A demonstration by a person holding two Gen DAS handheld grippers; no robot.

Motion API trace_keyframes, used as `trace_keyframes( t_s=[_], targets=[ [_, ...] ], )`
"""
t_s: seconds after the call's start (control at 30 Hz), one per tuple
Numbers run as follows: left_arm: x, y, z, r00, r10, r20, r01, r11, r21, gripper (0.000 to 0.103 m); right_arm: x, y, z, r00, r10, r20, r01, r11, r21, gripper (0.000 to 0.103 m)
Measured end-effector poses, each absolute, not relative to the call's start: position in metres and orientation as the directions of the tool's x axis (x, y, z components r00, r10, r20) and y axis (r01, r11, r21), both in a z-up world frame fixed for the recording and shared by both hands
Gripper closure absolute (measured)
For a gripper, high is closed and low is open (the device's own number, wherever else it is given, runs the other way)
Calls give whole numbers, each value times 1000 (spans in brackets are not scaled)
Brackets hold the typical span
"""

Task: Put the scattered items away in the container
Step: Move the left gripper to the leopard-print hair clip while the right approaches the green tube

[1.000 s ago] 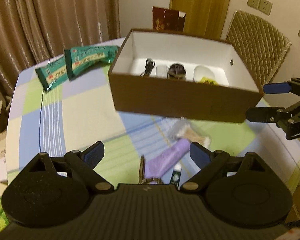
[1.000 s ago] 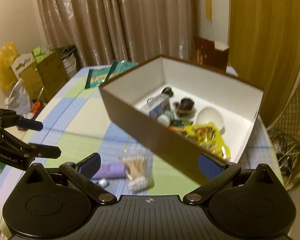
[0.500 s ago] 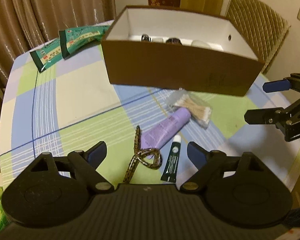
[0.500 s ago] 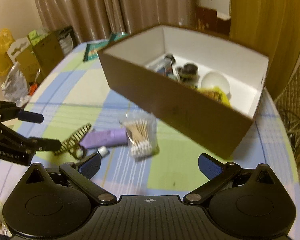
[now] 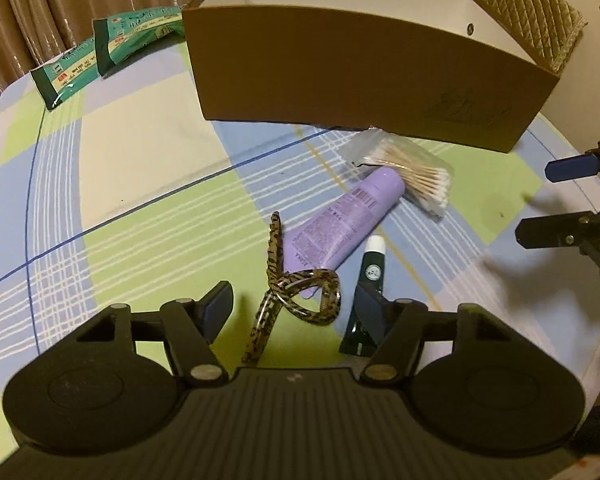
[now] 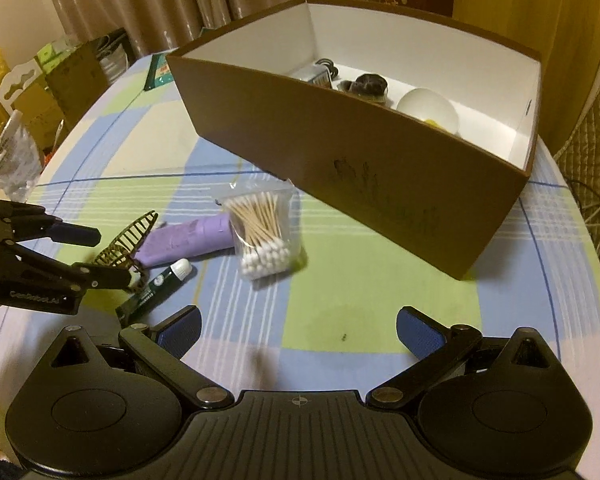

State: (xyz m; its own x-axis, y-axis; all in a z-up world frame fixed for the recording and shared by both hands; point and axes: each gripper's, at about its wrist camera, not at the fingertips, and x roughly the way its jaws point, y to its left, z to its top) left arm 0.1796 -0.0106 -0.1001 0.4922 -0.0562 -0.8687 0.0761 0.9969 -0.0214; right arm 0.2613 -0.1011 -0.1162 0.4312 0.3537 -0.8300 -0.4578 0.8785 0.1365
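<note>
A brown cardboard box [image 5: 356, 80] with a white inside stands at the back of the table; it also shows in the right wrist view [image 6: 380, 168] and holds several items. In front of it lie a bag of cotton swabs [image 5: 416, 174] [image 6: 262, 232], a purple tube [image 5: 340, 220] [image 6: 192, 240], a small dark green tube [image 5: 366, 292] [image 6: 156, 292] and a tortoiseshell hair clip [image 5: 288, 288] [image 6: 128, 240]. My left gripper [image 5: 296, 310] is open, low over the hair clip. My right gripper [image 6: 298, 328] is open and empty above the tablecloth, right of the swabs.
Two green packets [image 5: 100, 56] lie at the far left of the checked tablecloth [image 5: 120, 184]. A quilted chair back [image 5: 528, 4] stands behind the box. Boxes and bags [image 6: 32, 100] sit on the floor beyond the table's left edge.
Both grippers have pulled back from the box and dropped toward the table. The left gripper now sits over the hair clip. Both stay open.
</note>
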Motion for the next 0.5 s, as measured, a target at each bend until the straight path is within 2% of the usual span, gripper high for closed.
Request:
trace_keyframes(
  t_s=[0.1, 0.13, 0.17, 0.23, 0.5],
  targets=[
    [183, -10, -107, 489, -64, -870, 76, 997, -30, 40, 263, -99, -119, 424, 355, -833, -459, 877, 141, 2],
    [184, -9, -109, 489, -63, -870, 76, 997, -29, 43, 263, -98, -120, 421, 359, -833, -462, 875, 145, 2],
    [185, -9, -110, 491, -65, -869, 77, 997, -31, 53, 263, -96, -120, 419, 364, -832, -465, 873, 148, 2],
    [185, -6, -113, 494, -85, -865, 77, 996, -55, 64, 263, -94, -122, 413, 374, -830, -476, 866, 154, 2],
    [173, 7, -111, 504, -76, -860, 49, 997, -59, 68, 254, -74, -124, 387, 435, -813, -579, 801, 153, 2]
  ],
)
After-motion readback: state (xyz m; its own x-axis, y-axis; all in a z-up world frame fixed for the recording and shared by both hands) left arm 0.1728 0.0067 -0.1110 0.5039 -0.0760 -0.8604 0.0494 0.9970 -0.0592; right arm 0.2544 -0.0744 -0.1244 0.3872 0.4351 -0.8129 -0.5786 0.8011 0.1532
